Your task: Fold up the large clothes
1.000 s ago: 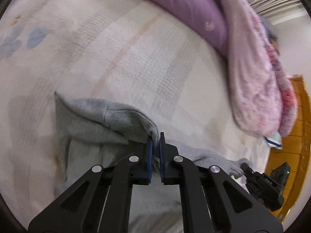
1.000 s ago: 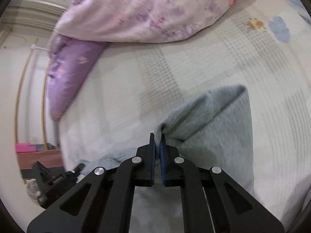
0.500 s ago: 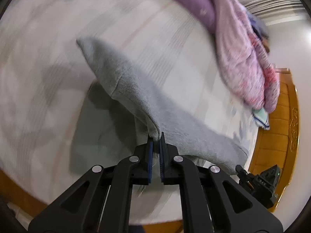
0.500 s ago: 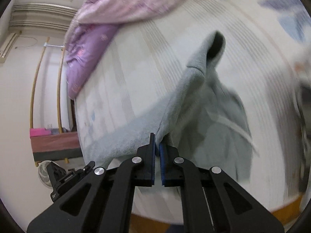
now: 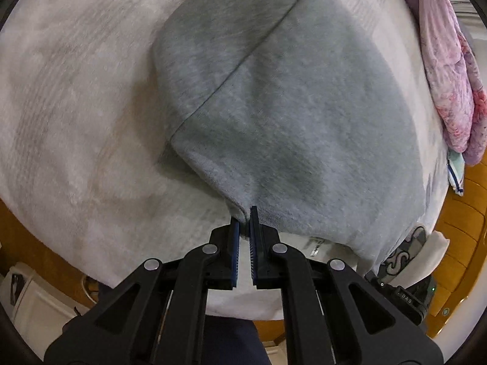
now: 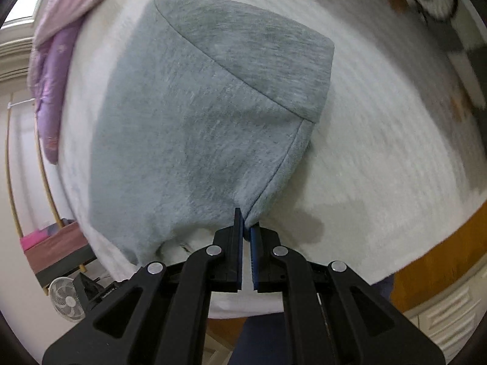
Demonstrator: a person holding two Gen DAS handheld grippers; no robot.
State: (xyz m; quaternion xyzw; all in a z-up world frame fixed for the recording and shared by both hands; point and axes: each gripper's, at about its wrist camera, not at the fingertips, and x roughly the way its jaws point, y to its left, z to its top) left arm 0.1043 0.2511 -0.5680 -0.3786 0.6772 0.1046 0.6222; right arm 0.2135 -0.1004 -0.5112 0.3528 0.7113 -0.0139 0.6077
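Observation:
A large grey fleece garment is stretched out over the white bed; it also fills the right wrist view. My left gripper is shut on the garment's near left corner. My right gripper is shut on its near right corner. A seam runs diagonally across the far part of the cloth. The near edge sags between the two grippers.
The white bedspread lies under the garment. A pink and purple quilt and a purple pillow lie at the far side. A wooden bed frame edges the mattress. A fan stands on the floor.
Both grippers have lifted and drawn the grey garment back toward the near bed edge. The cloth, bunched a second ago, now hangs spread wide between them.

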